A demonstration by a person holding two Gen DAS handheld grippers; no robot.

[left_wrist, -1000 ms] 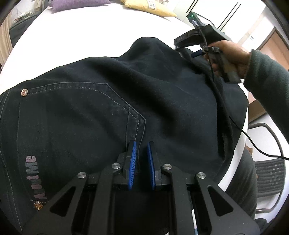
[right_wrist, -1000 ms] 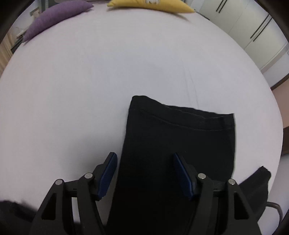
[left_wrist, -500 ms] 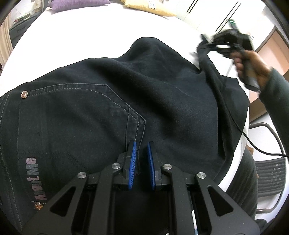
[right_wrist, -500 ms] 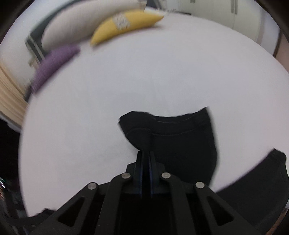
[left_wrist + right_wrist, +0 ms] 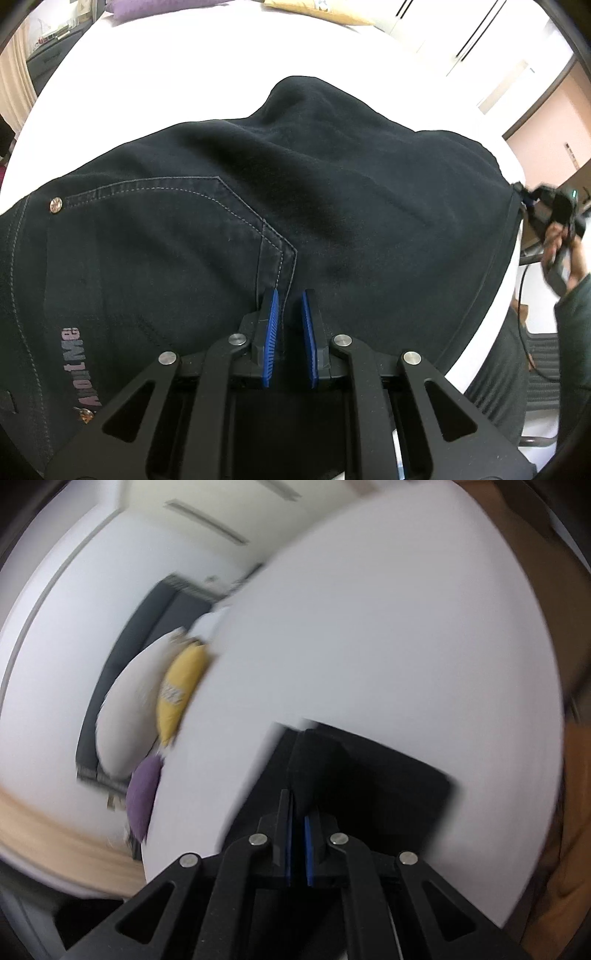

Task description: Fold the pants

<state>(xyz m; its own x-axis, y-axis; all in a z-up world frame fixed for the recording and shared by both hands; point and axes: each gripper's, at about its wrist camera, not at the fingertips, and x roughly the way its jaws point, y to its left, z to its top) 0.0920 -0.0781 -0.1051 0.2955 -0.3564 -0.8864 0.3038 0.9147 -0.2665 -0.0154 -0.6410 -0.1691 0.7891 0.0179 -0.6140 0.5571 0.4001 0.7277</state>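
The dark pants [image 5: 229,236] lie spread over the white bed [image 5: 177,74], filling the near and middle of the left wrist view, their back pocket stitching and a metal rivet [image 5: 56,204] on the left. The left gripper [image 5: 287,314] is closed on the pants at the near edge, its blue pads pinching a fold of fabric by the pocket seam. At the far right of that view a hand [image 5: 557,251] holds the right gripper [image 5: 297,812], whose jaws are clamped together on the hem of a pant leg [image 5: 369,775], pulled taut off the bed's right side. The right wrist view is blurred and tilted. A purple pillow [image 5: 142,794], a yellow pillow [image 5: 181,690] and a pale one [image 5: 129,709] sit at the bed's far end. A grey chair [image 5: 543,354] stands near right, beside the bed. No containers show.
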